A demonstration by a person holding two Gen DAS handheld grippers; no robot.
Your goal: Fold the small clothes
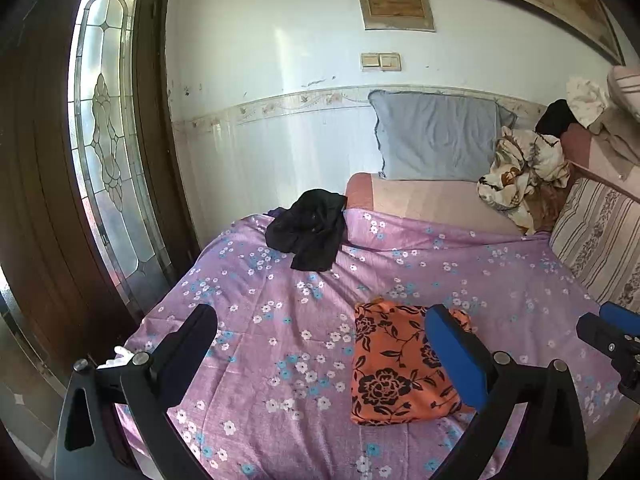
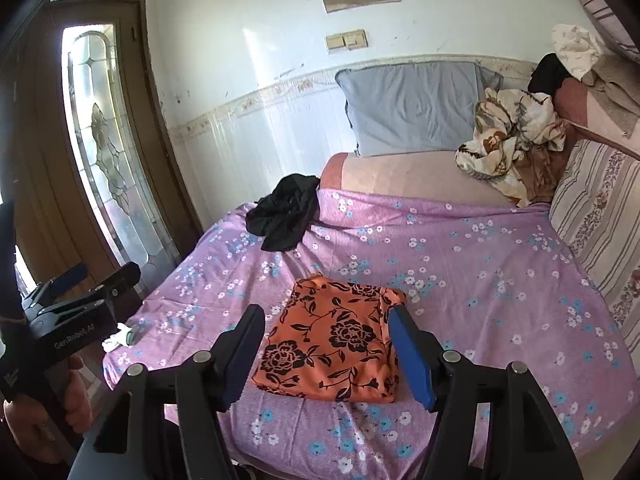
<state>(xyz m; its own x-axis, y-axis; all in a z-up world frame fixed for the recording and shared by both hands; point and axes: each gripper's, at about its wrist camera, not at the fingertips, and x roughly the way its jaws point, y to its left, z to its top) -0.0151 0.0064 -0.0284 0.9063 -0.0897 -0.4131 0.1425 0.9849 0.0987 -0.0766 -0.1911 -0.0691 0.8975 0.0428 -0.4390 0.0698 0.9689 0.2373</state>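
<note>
An orange garment with black flowers (image 1: 394,364) lies folded into a rectangle on the purple flowered bedsheet (image 1: 280,312); it also shows in the right wrist view (image 2: 332,344). A crumpled black garment (image 1: 310,226) lies farther back near the bed's left edge, also in the right wrist view (image 2: 286,212). My left gripper (image 1: 320,344) is open and empty, above the sheet just left of the orange garment. My right gripper (image 2: 326,340) is open and empty, its fingers standing either side of the orange garment's near end, above it.
A blue-grey pillow (image 1: 438,136) leans on the back wall. A crumpled floral blanket (image 1: 524,172) and a striped cushion (image 1: 600,240) sit at the right. A dark wooden door with glass (image 1: 100,140) stands left of the bed. A small white item (image 2: 118,338) lies at the bed's left edge.
</note>
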